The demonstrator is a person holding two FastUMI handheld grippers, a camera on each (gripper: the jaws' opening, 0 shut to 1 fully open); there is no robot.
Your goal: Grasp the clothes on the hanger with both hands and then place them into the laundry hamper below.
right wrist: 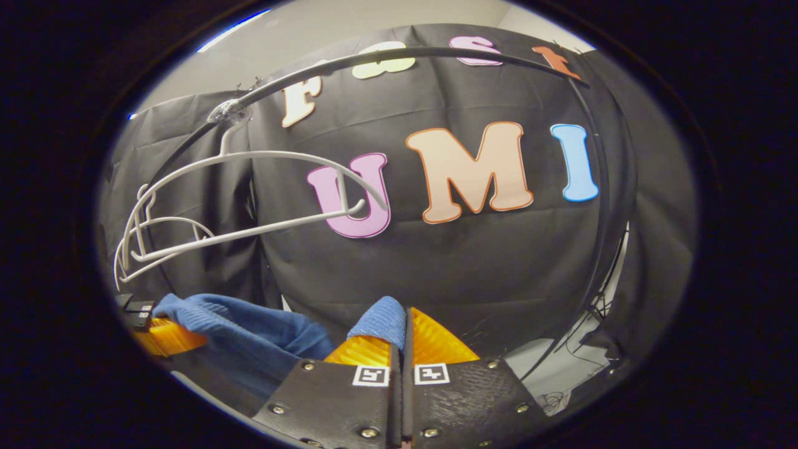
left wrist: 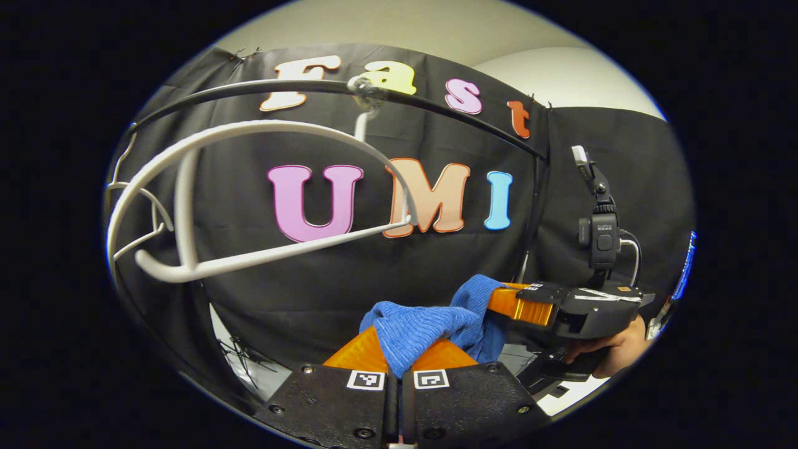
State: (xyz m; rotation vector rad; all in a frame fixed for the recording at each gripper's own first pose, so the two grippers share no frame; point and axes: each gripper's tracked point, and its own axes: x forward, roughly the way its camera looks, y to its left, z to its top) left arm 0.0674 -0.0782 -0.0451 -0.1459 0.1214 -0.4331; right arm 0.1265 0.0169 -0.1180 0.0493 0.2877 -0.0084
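Blue knitted cloth, a soft ribbed garment (left wrist: 414,330), is hanging now between the two tools and not on the hanger. The left gripper (left wrist: 399,358) is pinching one bunch of it, with both fingers pressed together on the fabric so that almost no gap is left. In the right gripper view, the right gripper (right wrist: 402,343) is doing the same with another fold of the garment, its fingers closed tight on the wool. In the left gripper view this second tool is showing to the right side, and a hand (left wrist: 614,349) is holding its body. The white plastic hanger (left wrist: 206,206) is hanging bare on the thin black curved rail (left wrist: 436,109), above and to the left of the garment, and nothing is touching it. So I am judging that the grasping and the taking off are finished. What is remaining is to bring the garment down and to release it into the laundry hamper, whose place below I cannot tell from here.
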